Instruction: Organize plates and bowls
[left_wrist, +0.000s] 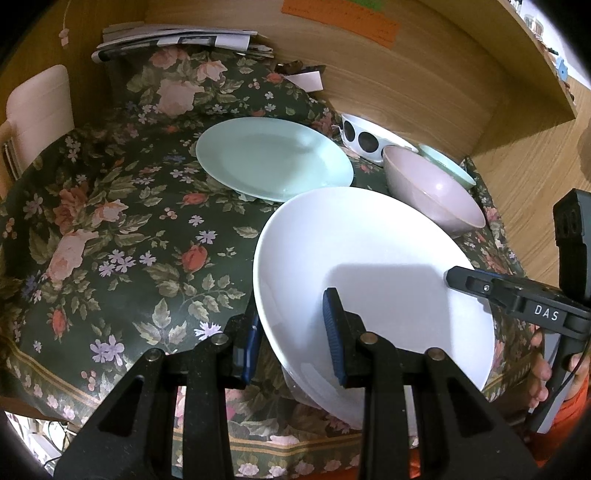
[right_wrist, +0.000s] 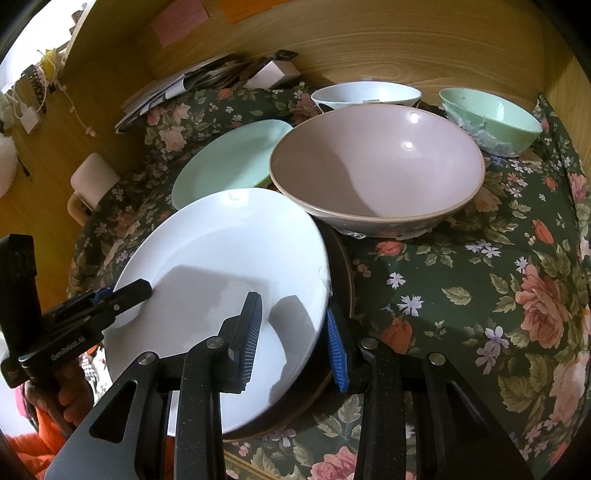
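White plate sits at the near edge of the floral tablecloth, lifted at a tilt, with each gripper straddling a side of its rim. In the left wrist view, the left gripper has one blue-padded finger over the plate's inner face and the other under its rim at about 9 o'clock of the plate; the fingers bracket the rim, though whether the pads press on it cannot be told. In the right wrist view, the right gripper brackets the opposite rim likewise, one pad above the white surface, one below, near a dark round plate lying beneath; whether it is clamped is also unclear. From the white plate, a mint green plate lies at 11 o'clock, just beyond it. A pink bowl stands at 1 o'clock, close by. Behind it are a white bowl with black dots and a pale green bowl. Stacked papers lie at the table's far edge at 11 o'clock.
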